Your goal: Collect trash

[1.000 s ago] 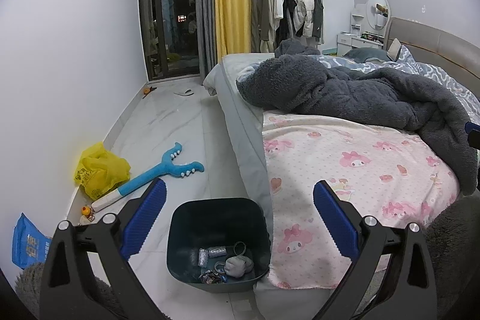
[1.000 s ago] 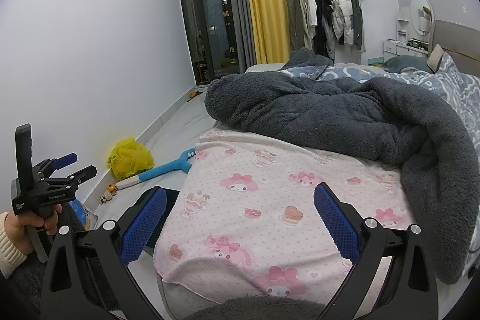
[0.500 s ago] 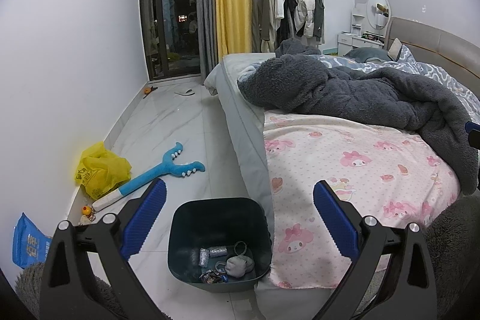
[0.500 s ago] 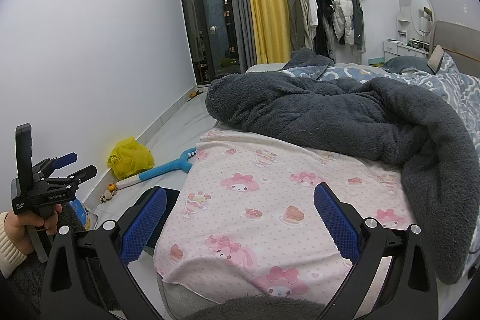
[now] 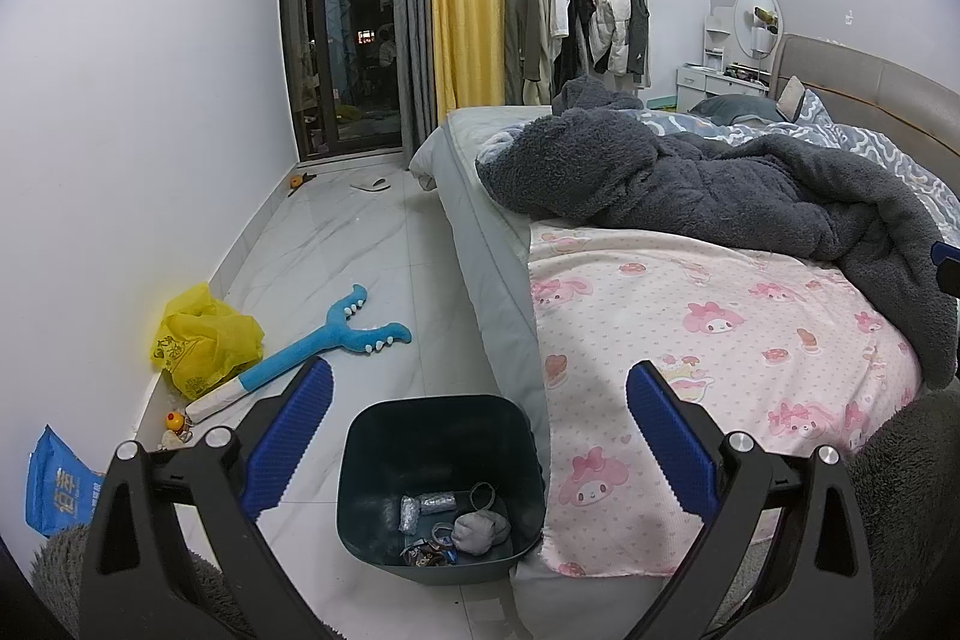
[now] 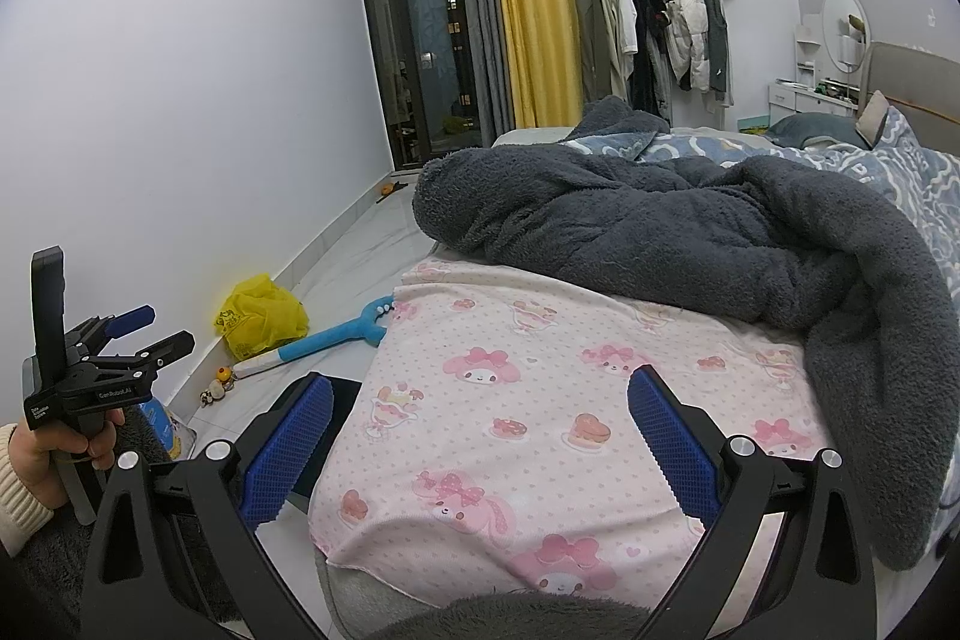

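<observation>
A dark teal trash bin (image 5: 360, 466) stands on the floor against the bed's side, with several small wrappers and a grey wad (image 5: 479, 532) at its bottom. My left gripper (image 5: 479, 430) is open and empty, held above the bin. My right gripper (image 6: 479, 430) is open and empty over the pink cartoon-print sheet (image 6: 540, 388). The left gripper also shows at the left of the right wrist view (image 6: 147, 334), held in a hand. A yellow plastic bag (image 5: 204, 337) and a blue packet (image 5: 57, 490) lie by the wall.
A blue plush stick toy (image 5: 324, 340) lies on the white tile floor. A small orange toy (image 5: 174, 419) sits near the wall. A dark grey fleece blanket (image 5: 690, 184) is heaped on the bed. A clothes rack (image 5: 576, 16) and glass door (image 5: 348, 40) stand at the far end.
</observation>
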